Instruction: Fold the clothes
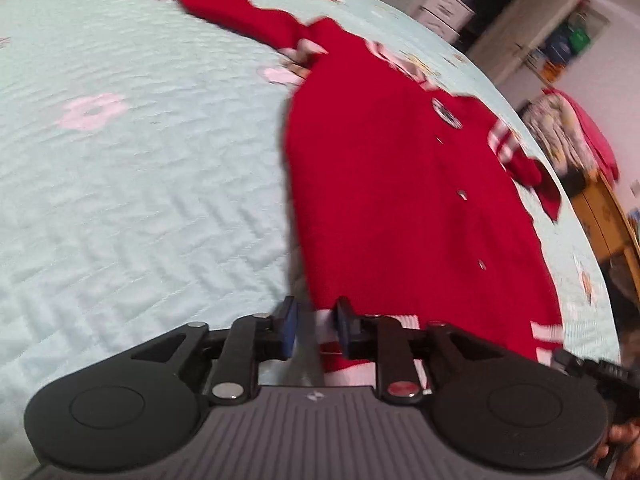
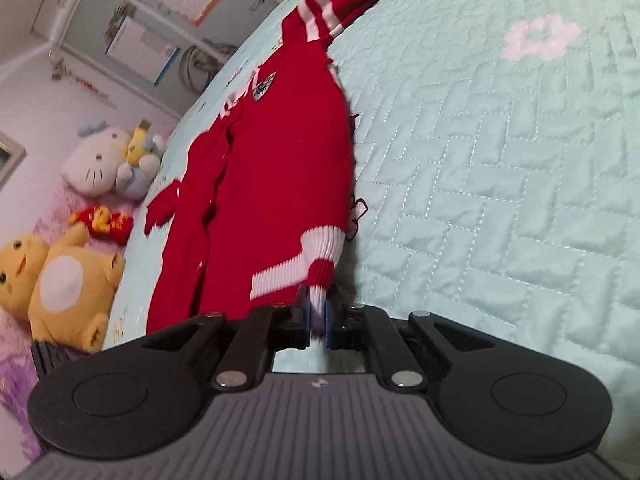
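On bedspread (image 1: 120, 200), red cardigan (image 1: 380, 180) stretches lengthwise from tools.

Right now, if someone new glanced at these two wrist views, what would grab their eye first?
The bright red cardigan with white stripes, spread on the pale green quilted bedspread, dominates both views. The right gripper is pinched shut on its striped hem corner, while the left gripper sits at the hem with a gap between its pads. Beside the bed, in the right wrist view, sit a yellow plush toy and a white cat plush.
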